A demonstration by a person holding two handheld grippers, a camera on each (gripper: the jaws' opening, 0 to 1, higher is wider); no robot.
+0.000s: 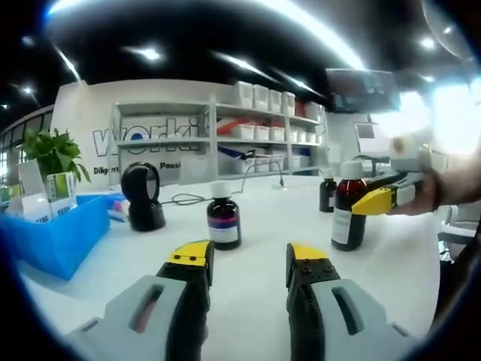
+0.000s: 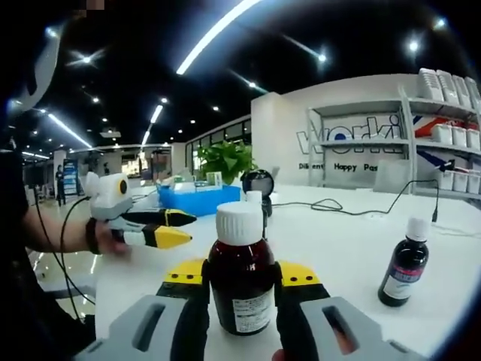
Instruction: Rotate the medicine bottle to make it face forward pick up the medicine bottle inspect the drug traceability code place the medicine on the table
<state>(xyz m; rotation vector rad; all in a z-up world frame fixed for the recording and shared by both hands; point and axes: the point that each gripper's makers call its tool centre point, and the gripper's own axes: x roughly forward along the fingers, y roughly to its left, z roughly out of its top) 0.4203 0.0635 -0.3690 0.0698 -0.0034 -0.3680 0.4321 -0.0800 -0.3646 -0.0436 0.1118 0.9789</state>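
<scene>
- While our right gripper (image 2: pixel 240 289) is clamped on the medicine bottle (image 2: pixel 240 278), a loose squeeze could let the glass slip or tip.
- Our left gripper (image 1: pixel 248 259) hangs apart, holding nothing, near a smaller bottle (image 1: pixel 223 218).

dark brown medicine bottle (image 2: pixel 240 280) with white cap and white label, between yellow-tipped black jaws on grey bodies; smaller dark bottle (image 2: pixel 404 268), white cap, white label with a purple band; blue tray (image 1: pixel 58 232); black scanner stand (image 1: pixel 143 197); white table (image 1: pixel 255 226); green plant (image 1: pixel 51 152)
</scene>
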